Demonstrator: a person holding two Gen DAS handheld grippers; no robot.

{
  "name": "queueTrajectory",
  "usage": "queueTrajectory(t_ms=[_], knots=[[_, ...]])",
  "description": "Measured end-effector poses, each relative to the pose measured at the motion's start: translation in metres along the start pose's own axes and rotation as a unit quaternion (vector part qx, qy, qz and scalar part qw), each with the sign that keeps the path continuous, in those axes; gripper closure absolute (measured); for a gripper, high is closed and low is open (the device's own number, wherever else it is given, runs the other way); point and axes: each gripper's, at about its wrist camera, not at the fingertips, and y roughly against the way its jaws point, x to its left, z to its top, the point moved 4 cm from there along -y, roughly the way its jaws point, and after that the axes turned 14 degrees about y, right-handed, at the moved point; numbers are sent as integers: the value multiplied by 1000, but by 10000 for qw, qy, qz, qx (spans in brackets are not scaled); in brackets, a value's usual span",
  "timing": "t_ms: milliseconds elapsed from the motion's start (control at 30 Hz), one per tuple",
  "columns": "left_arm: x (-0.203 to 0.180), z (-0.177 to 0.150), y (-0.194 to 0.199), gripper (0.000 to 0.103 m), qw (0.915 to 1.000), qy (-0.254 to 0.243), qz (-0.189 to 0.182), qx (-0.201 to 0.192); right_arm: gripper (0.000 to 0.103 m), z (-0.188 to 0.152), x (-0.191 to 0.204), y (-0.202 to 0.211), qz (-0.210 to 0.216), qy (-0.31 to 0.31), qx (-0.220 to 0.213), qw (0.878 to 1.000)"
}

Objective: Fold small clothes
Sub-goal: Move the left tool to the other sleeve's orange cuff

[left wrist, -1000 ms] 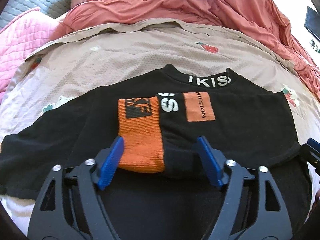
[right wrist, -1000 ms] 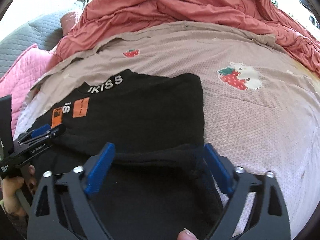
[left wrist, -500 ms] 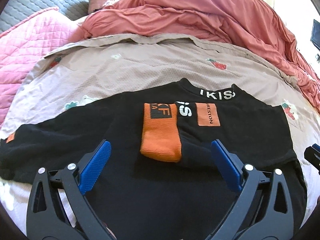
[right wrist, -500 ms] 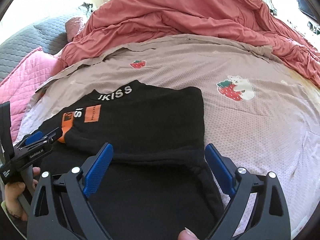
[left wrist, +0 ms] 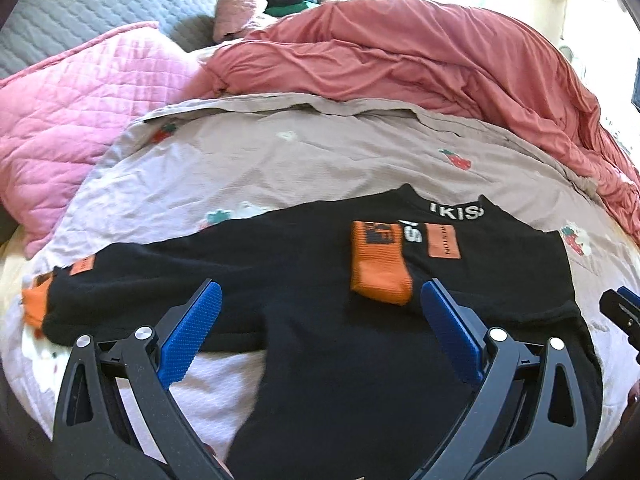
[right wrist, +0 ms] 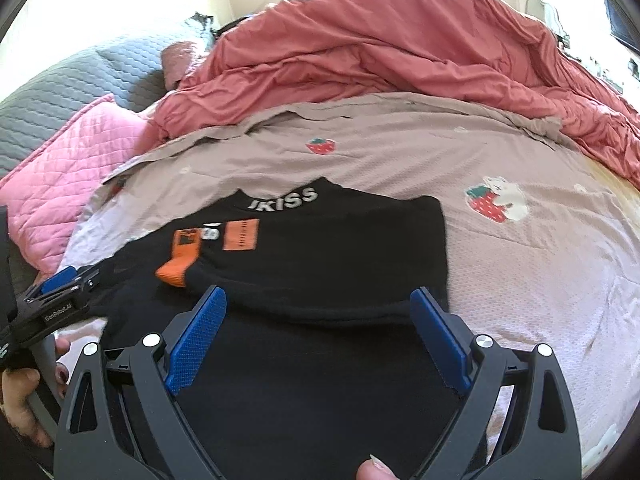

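Since a second ago the left gripper [left wrist: 320,322] has let go of the orange cuff [left wrist: 379,264] and backed away toward 6 o'clock, so the whole left sleeve [left wrist: 132,280] now shows; the right gripper [right wrist: 318,330] has likewise drawn back from the folded edge. The bed [right wrist: 540,280] is covered by a dusty-pink waffle-textured sheet printed with strawberries, with a rumpled coral duvet [left wrist: 420,60] heaped at 12 o'clock and a quilted pink pillow [left wrist: 80,112] at 10 o'clock. The black sweatshirt [left wrist: 360,360], a soft matte knit, lies flat at the centre of the sheet, collar lettered in white toward 12 o'clock. Its right sleeve is folded across the chest, the ribbed rectangular orange cuff resting beside an orange patch [left wrist: 443,241]. The left sleeve stretches out toward 9 o'clock, ending in another orange cuff. Both grippers hover above the hem with jaws spread wide, blue dimpled pads [left wrist: 192,336] holding nothing
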Motion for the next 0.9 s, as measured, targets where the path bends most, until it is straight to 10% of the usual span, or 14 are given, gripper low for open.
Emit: queueTrajectory(t_ms=[900], knots=[[177,5,30,9,9854,1129,1273,-118,10,28,133,-2,868,1112,-178,9898]])
